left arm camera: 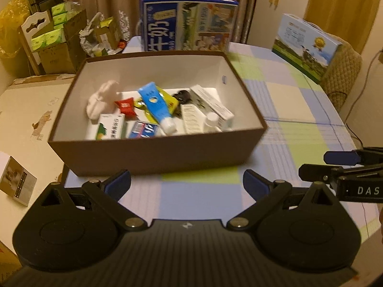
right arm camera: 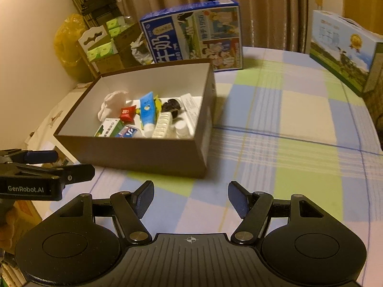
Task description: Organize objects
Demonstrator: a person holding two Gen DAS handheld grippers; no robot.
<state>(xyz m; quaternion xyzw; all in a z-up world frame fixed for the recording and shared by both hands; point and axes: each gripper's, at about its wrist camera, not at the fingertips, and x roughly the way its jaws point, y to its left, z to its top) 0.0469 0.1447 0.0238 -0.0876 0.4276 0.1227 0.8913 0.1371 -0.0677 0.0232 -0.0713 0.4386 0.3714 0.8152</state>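
A brown box (left arm camera: 155, 154) (right arm camera: 134, 154) with a white inside stands on the checked tablecloth. In it lie a blue tube (left arm camera: 155, 106) (right arm camera: 148, 112), a red packet (left arm camera: 125, 106), a white cloth (left arm camera: 100, 99), a green-and-white carton (left arm camera: 111, 129), a white bottle (left arm camera: 211, 120) and several other small packs. My left gripper (left arm camera: 186, 186) hovers open and empty in front of the box's near wall. My right gripper (right arm camera: 190, 197) is open and empty too, off the box's near right corner. Each gripper shows at the edge of the other's view.
A blue milk carton box (left arm camera: 189, 27) (right arm camera: 194, 34) stands behind the brown box. Another printed carton (left arm camera: 306, 45) (right arm camera: 344, 50) stands at the far right of the table (right arm camera: 287, 119). Cardboard boxes with green packs (left arm camera: 55, 38) and a yellow bag (right arm camera: 67, 45) sit off the table's left.
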